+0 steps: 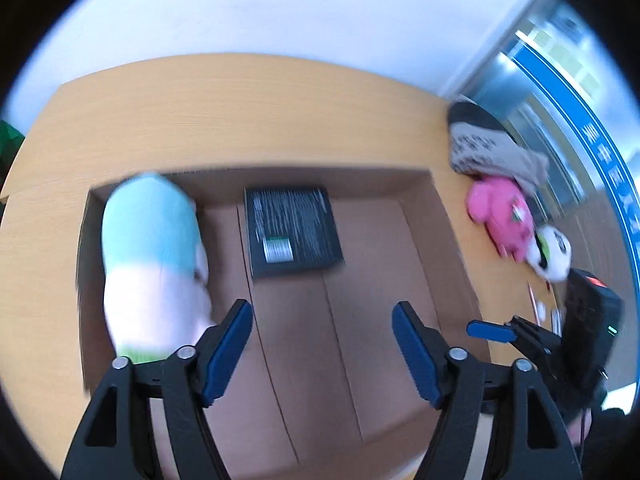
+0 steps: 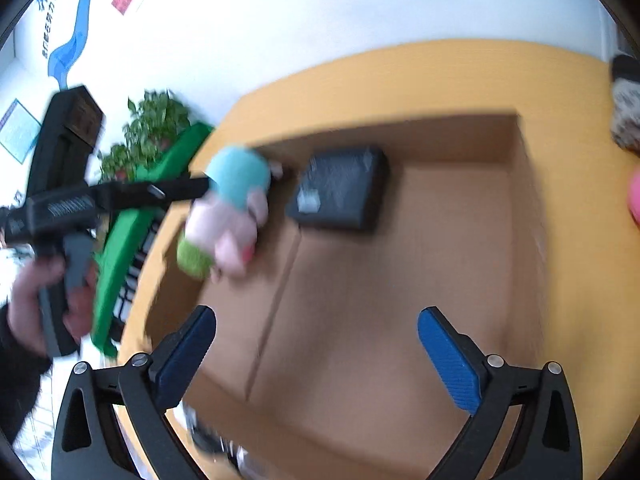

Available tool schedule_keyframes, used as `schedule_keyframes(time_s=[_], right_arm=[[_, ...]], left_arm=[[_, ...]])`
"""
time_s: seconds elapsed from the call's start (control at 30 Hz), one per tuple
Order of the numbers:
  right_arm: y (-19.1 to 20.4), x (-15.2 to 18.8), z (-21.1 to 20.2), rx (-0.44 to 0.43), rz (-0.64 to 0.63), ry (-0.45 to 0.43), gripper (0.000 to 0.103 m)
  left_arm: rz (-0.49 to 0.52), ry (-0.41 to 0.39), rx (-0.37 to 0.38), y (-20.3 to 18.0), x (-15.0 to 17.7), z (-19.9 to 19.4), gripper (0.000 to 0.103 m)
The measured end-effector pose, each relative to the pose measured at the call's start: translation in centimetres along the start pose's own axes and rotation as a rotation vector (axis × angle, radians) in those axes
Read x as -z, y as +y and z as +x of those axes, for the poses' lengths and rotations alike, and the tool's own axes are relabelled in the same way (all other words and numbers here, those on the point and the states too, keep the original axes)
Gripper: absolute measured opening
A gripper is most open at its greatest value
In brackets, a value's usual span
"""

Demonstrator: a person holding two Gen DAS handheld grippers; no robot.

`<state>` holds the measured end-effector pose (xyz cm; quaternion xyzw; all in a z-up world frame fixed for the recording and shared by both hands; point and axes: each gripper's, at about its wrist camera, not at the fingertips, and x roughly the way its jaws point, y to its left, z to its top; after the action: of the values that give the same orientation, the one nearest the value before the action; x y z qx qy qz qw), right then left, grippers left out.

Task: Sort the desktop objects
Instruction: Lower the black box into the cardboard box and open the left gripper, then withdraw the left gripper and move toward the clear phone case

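An open cardboard box [image 1: 440, 216] [image 2: 524, 216] sits on the wooden desk [image 1: 200, 92]. A black flat box [image 1: 292, 232] [image 2: 340, 188] lies inside it at the back. A plush toy with a blue cap, pink body and green base [image 1: 148, 260] [image 2: 228, 212] is blurred at the box's left side, beside my left gripper's left finger. My left gripper [image 1: 322, 348] is open over the box. My right gripper [image 2: 316, 356] is open and empty over the box's near part. Its fingertip [image 1: 490, 330] shows in the left wrist view.
A pink plush [image 1: 504, 216], a white and black plush [image 1: 552, 252] and a grey patterned item [image 1: 484, 144] lie on the desk right of the box. A green object [image 2: 128, 248] and a potted plant [image 2: 152, 128] are left of the desk.
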<state>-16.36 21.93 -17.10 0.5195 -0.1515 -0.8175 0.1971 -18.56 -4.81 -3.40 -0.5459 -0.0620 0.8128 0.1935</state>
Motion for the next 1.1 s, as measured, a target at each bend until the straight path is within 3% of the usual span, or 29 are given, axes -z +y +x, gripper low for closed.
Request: schedule_keyframes(time_s=[0.13,0.33,0.67,0.9,1.1], right_arm=[[-0.5,4.4,-0.9,0.036,0.066,0.020,0.103],[0.5,6.8,-3.6,-0.004,0.073,-0.043,0.103],[4.2,10.8,-5.4,-0.040,0.005,-0.044,0.103],[5.3,14.8,-5.4,-0.091,-0.005,0.019,0.102],[5.0,15.7,-6.1,-0.079,-0.001,0.019,0.102]], left_arm=[[-0.052,0.080,-0.020,-0.3,5.5,-0.1,0.076],[-0.072,0.116,-0.055,-2.1,11.9,-2.1,0.076],[-0.132,0.082,-0.116,-3.0,18.2,-5.9,0.076],[-0.146,0.104,-0.099,-4.5,21.7,-5.8,0.076],[-0.154,0.099,-0.085,-5.2,22.8,-5.7,0.076]])
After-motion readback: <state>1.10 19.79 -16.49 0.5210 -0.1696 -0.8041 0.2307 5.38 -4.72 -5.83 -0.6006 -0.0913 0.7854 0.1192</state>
